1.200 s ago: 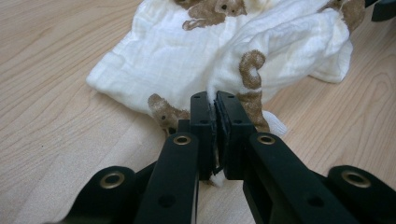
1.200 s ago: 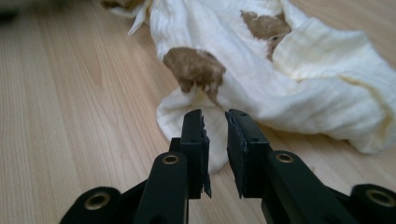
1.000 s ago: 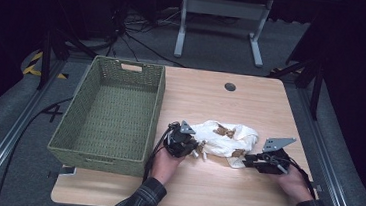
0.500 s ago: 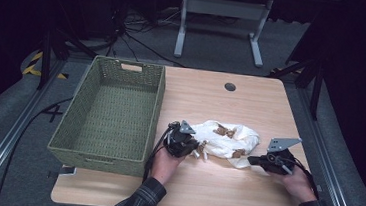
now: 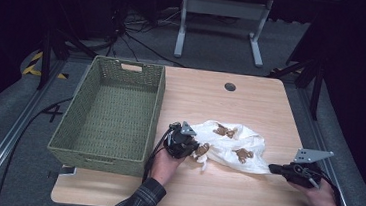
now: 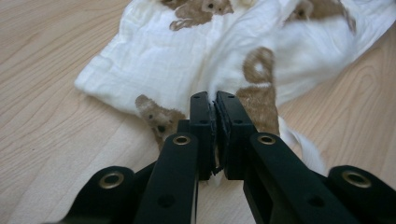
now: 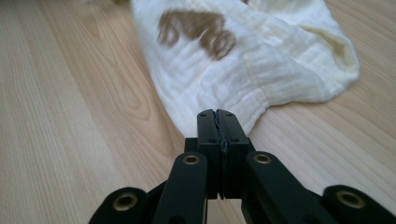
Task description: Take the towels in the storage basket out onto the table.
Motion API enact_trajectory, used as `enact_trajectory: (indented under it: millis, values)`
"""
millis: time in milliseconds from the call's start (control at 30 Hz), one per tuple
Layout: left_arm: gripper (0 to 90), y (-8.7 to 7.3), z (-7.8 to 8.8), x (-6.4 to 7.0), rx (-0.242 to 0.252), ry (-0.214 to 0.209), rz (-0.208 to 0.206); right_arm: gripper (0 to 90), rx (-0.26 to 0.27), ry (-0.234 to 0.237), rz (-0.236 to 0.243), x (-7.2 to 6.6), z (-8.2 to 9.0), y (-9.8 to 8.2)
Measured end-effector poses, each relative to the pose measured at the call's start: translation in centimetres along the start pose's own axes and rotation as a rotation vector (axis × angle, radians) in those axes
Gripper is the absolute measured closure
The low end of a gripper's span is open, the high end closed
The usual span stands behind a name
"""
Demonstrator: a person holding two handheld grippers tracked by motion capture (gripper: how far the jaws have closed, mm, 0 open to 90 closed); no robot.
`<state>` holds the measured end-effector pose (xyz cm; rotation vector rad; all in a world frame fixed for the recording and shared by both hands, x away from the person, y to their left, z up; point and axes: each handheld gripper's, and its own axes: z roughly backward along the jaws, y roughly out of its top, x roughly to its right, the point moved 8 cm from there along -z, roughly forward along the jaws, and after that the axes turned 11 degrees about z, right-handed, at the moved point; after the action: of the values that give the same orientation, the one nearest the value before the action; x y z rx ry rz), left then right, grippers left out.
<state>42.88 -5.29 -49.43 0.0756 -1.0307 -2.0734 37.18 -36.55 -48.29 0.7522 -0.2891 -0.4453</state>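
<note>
Cloth (image 5: 230, 143), white with brown bear prints, is seen lying crumpled on the worktop (image 5: 223, 197), just to the right of the woven basket (image 5: 112, 112) and apart from its wall. The left claw (image 5: 194, 149) is clenched on the cloth's near-left edge, between the basket's near right corner and the heap; in the left gripper view a fold of fabric (image 6: 219, 70) is pinched between the pressed-together jaws of that claw (image 6: 215, 100). The right claw (image 5: 271, 168) is clenched on a drawn-out corner of the cloth, well to the right of the basket and near the worktop's right edge; its jaws have just been closing, and in the right gripper view the cloth's tip (image 7: 219, 65) is caught at the closed jaws of the claw (image 7: 217, 114). Between the two claws the lower hem is pulled into a low, slack line. Bare wood is seen beyond the cloth, away from the basket's right wall toward the far edge, broken by a small dark round grommet (image 5: 230, 86). A strip of bare worktop is also seen between the cloth and the near edge.
</note>
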Motion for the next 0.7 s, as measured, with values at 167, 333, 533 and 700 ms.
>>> enact_trajectory:
  millis: [167,333,533,700]
  values:
    - [80.1,-0.1,0.0,-0.6,-0.012,0.021,0.011,89.9,0.004,0.003,-0.021,-0.4,0.9,-1.1]
    - [71.1,0.3,1.3,0.8,0.037,-0.015,0.014,84.1,0.019,0.012,-0.018,-0.9,1.1,-1.1]
    - [71.1,-0.8,2.0,3.6,0.012,-0.074,-0.040,77.9,0.039,0.005,-0.019,-0.9,1.1,-0.8]
    - [71.1,-2.2,0.4,4.6,-0.057,-0.098,-0.067,77.5,0.025,0.016,-0.006,-1.2,0.4,-0.5]
